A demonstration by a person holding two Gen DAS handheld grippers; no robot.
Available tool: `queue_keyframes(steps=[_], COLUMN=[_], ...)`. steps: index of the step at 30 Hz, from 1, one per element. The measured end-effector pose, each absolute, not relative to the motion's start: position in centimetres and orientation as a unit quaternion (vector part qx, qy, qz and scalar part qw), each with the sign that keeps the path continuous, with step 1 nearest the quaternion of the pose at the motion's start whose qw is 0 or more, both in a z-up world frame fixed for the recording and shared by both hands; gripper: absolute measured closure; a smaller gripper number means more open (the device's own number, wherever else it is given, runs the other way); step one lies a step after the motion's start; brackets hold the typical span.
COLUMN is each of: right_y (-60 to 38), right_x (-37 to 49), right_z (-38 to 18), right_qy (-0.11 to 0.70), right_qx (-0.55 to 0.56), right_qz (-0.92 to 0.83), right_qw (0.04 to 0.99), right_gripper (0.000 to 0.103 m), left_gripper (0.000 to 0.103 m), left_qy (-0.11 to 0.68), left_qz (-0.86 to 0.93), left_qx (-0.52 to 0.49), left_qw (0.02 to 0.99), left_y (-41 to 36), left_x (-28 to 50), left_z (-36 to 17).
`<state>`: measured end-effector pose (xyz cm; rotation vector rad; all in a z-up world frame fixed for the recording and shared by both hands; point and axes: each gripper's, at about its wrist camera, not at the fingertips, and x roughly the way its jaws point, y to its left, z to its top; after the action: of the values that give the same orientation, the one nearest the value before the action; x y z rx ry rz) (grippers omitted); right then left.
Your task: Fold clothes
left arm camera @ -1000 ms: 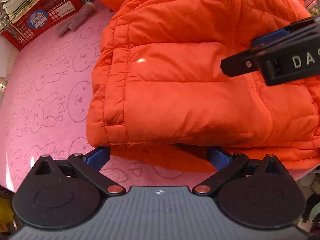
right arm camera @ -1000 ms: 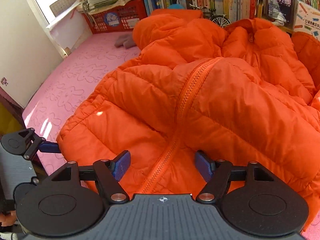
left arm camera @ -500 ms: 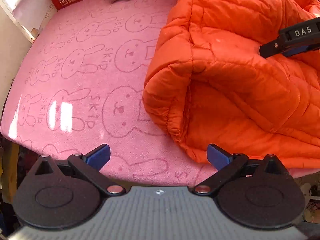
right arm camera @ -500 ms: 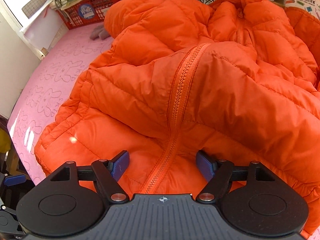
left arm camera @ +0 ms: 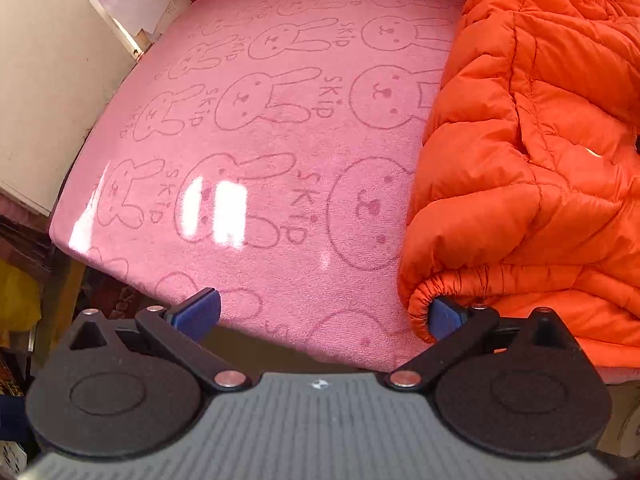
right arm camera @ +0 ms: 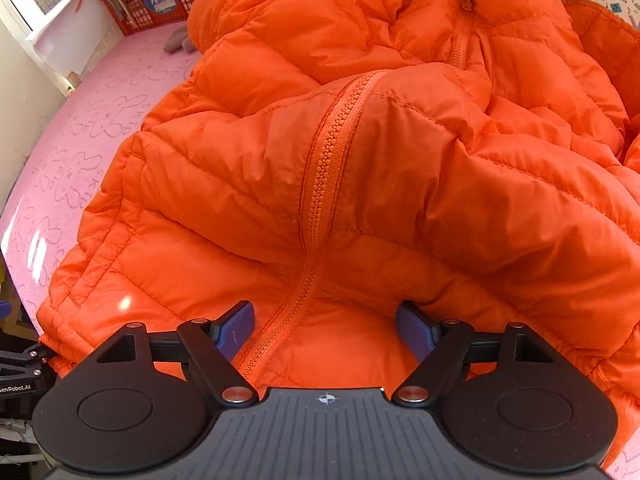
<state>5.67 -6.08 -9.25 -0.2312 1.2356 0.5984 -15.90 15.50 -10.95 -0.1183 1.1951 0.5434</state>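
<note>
My left gripper (left arm camera: 322, 314) is spread wide over the near edge of the pink bunny-print towel (left arm camera: 280, 184), gripping nothing; its right pad (left arm camera: 444, 320) sits right at the gathered cuff (left arm camera: 424, 304) of the orange puffer jacket (left arm camera: 532, 152). My right gripper (right arm camera: 326, 330) has just been opening its jaws; they're parted, straddling the zipper (right arm camera: 320, 184) near the hem, pads (right arm camera: 236, 330) low on the fabric with no pinch. Sunlight glares off the towel. Further back, the jacket is heaped across the right side of the towel, zipped, quilted, folded over itself. Beyond it I see a grey cloth (right arm camera: 180, 42), a red basket (right arm camera: 160, 0) with papers, and books along the back.
</note>
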Motion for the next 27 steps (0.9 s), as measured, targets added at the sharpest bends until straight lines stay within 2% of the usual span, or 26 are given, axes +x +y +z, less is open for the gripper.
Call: queue_keyframes(steps=[3,7,13,15,19,22,25,27], right_y=[-5.9,-5.4,-7.8,-10.3,-15.8,-16.5,-15.8,-16.0], right_x=[5.2,4.1,-0.1,-1.3,-3.3,-3.3,-3.0,-3.1], right_z=[-9.5,-9.5,-8.8,-8.8,-10.8,-10.6,-8.9,-7.8], right_qy=[0.567,0.554,0.522,0.529,0.533,0.539,0.537,0.533], right_qx=[-0.128,-0.173,-0.238,-0.241,-0.257,-0.257,-0.251,-0.231], right_qz=[0.277,0.282,0.306,0.290,0.264,0.266,0.272,0.285], right_qw=[0.765,0.764,0.760,0.760,0.761,0.757,0.758,0.762], right_gripper=[0.023,0.021,0.015,0.014,0.000,0.000,0.008,0.009], left_gripper=[0.000,0.000,0.000,0.000,0.000,0.000,0.000,0.000], left_qy=[0.535,0.528,0.543,0.552,0.578,0.598,0.599,0.591], left_qz=[0.244,0.246,0.263,0.254,0.216,0.176,0.114,0.083], left_qx=[-0.060,0.010,-0.116,-0.123,-0.113,-0.097,-0.093,-0.095], left_qw=[0.807,0.813,0.789,0.785,0.779,0.776,0.787,0.797], left_y=[14.9,13.7,17.4,17.6,17.0,16.5,16.6,16.6], left_x=[-15.8,-13.9,-15.9,-16.7,-17.6,-17.6,-17.8,-18.0], left_z=[-9.6,-9.5,-10.6,-10.8,-11.4,-10.2,-7.5,-5.4])
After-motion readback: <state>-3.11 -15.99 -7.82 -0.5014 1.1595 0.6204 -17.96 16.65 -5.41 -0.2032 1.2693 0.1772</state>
